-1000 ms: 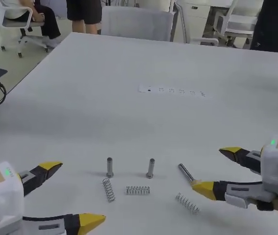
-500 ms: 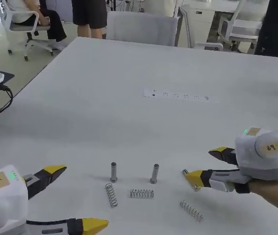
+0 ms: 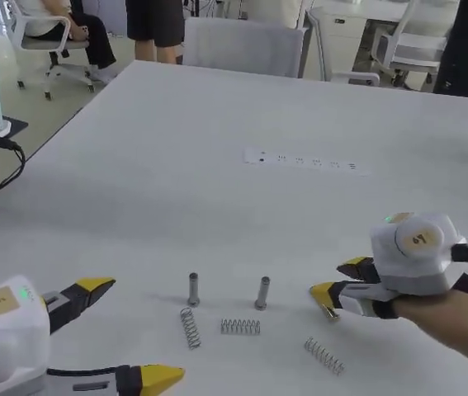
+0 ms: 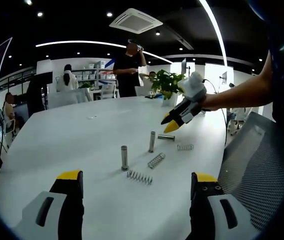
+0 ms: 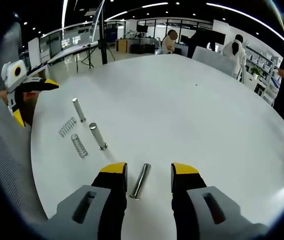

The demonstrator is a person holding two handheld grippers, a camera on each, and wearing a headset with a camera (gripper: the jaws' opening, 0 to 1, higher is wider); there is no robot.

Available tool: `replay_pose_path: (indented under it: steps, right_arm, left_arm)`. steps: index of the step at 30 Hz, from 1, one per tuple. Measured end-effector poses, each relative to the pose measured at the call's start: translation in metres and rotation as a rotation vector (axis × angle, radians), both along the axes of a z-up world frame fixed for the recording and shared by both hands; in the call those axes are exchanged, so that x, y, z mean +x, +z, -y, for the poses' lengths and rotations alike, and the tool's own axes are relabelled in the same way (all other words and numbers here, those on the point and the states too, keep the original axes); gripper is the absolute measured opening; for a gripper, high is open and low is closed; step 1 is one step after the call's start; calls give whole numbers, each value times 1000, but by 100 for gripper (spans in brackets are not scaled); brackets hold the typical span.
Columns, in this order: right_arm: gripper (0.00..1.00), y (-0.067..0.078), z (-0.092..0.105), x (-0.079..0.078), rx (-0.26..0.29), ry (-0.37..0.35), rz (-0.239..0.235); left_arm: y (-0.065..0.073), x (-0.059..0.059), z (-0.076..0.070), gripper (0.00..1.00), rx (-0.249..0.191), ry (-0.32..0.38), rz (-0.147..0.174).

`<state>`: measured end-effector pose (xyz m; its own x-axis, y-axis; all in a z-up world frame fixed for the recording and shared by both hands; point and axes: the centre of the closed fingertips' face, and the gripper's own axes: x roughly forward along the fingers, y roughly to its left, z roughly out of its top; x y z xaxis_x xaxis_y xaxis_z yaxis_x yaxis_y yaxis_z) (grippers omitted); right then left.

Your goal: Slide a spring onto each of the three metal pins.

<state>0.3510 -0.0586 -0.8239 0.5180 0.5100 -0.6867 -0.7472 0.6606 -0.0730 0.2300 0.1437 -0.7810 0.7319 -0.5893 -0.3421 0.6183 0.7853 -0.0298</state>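
Lying pin (image 5: pixel 139 180): flat on the table (image 3: pixel 217 165), close to its near edge and on the right-hand side. The right tool (image 5: pixel 149 171) straddles it, jaws apart, not yet clamped. Two upright pins (image 3: pixel 193 289) (image 3: pixel 263 292) stand further toward the left edge. Three springs (image 3: pixel 189 327) (image 3: pixel 240 327) (image 3: pixel 323 355) lie loose nearer the near edge, none on a pin. Left tool (image 3: pixel 134 330): jaws apart, empty, at the near left corner.

Step in hand, as judged: grasping the fallen pin. Next move calls for closing squarely on the shaft, so it does not roll.
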Motion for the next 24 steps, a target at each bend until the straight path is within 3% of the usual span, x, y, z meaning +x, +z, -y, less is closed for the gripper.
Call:
replay_pose_path:
  steps: [14, 24]
  right_arm:
    - [18, -18, -4, -3, -60, -8, -72]
    - [14, -25, -4, -1, -79, -39, -114]
  left_arm:
    - [0, 0, 0, 85, 2, -3, 1]
    - [-1, 1, -2, 84, -2, -1, 4]
